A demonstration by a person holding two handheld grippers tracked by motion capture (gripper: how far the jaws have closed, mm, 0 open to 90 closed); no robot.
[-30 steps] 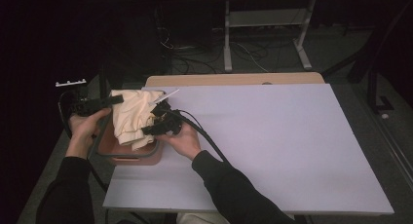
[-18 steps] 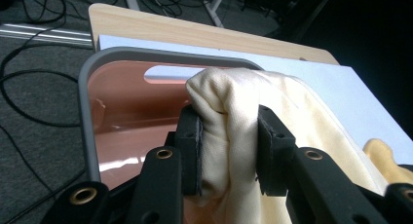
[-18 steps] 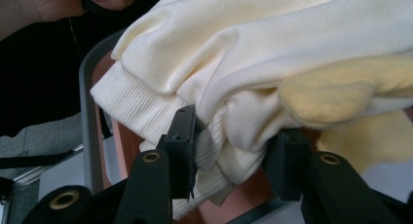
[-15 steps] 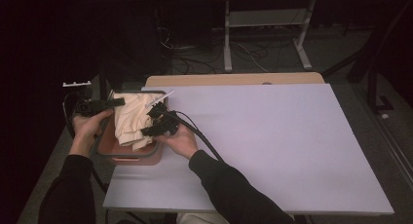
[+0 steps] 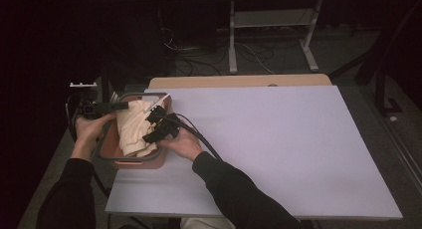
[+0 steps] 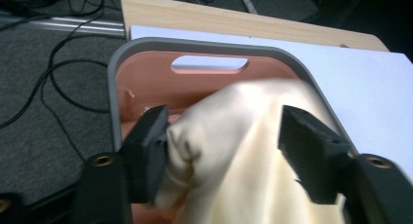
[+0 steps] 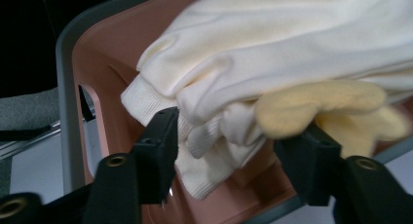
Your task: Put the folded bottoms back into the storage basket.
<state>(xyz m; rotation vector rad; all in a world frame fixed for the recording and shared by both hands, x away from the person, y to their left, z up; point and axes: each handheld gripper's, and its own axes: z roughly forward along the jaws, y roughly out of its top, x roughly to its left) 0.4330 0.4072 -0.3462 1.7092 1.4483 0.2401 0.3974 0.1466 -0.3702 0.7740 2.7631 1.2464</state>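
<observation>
Basket (image 5: 130, 164): pink, grey-rimmed, at the left edge of the table (image 5: 278, 149), left of centre in the high view; floor of it mostly buried under fabric.
Garment (image 5: 133, 129): cream knit, heaped in the basket, bulging above the rim; ribbed cuff plain to see in the right gripper view (image 7: 160, 107); overall shape impossible to read from the bundle.
Yellow piece (image 7: 321, 104): softer, fuzzier cloth under the cream folds, right of centre in the right gripper view; blurred, own item or part of the garment not clear.
Left gripper (image 6: 221, 136): jaws just been opening, standing wide now, cream cloth bulging between them; left pad against the fabric, right pad seemingly off it, so no squeeze. In the high view (image 5: 119, 105), dark against dark at the basket's upper left corner, tips hard to pick out.
Right gripper (image 7: 234, 146): jaws just been opening too, spread apart, cuff and yellow piece sitting in the gap, not pinched. In the high view (image 5: 152, 129), black body over the basket's right side.
Basket handle slot (image 6: 209, 64): clear at upper middle of the left gripper view.
Person's sleeves (image 5: 234, 189): dark, cut off at the bottom edge.
</observation>
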